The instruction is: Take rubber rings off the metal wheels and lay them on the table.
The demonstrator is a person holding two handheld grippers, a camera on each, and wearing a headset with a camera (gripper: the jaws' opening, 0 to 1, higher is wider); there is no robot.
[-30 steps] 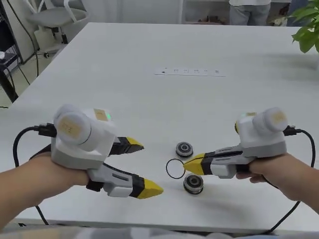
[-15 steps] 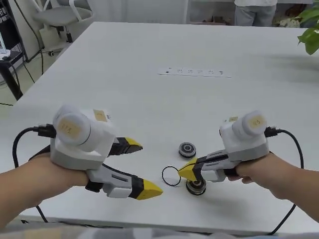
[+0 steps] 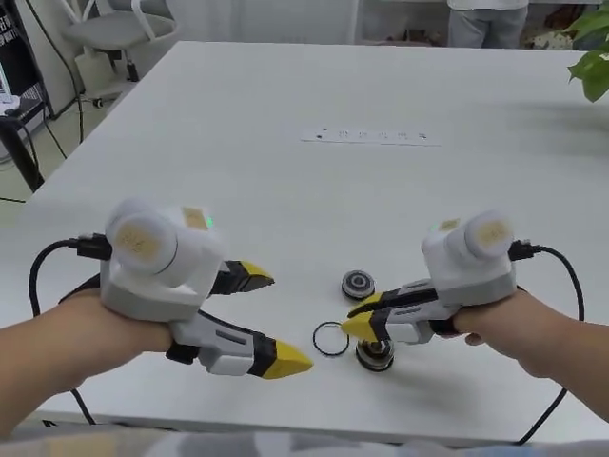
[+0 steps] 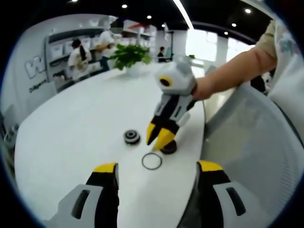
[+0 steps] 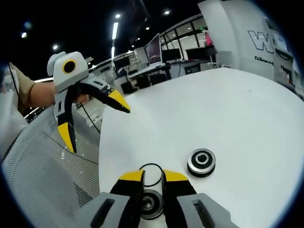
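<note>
A loose black rubber ring (image 3: 330, 339) lies flat on the white table (image 3: 285, 190); it also shows in the gripper views (image 4: 152, 161) (image 5: 151, 174). Two metal wheels sit by it: a far wheel (image 3: 358, 283) (image 4: 131, 137) (image 5: 201, 162) and a near wheel (image 3: 374, 354) (image 5: 151, 204). My right gripper (image 3: 360, 316) (image 5: 153, 176) hovers over the near wheel, its jaws a narrow gap apart with nothing between them. My left gripper (image 3: 276, 319) (image 4: 156, 167) is wide open, left of the ring, holding nothing.
A flat white strip with small marks (image 3: 371, 136) lies mid-table. A plant (image 3: 592, 67) stands at the far right edge, an office chair (image 3: 114, 24) beyond the far left corner. A person (image 3: 485, 19) stands behind the table. Cables trail from both grippers.
A second ago the ring hung at my right gripper's tips; now it lies free on the table. The right gripper has shifted left over the near wheel. The left gripper has barely moved.
</note>
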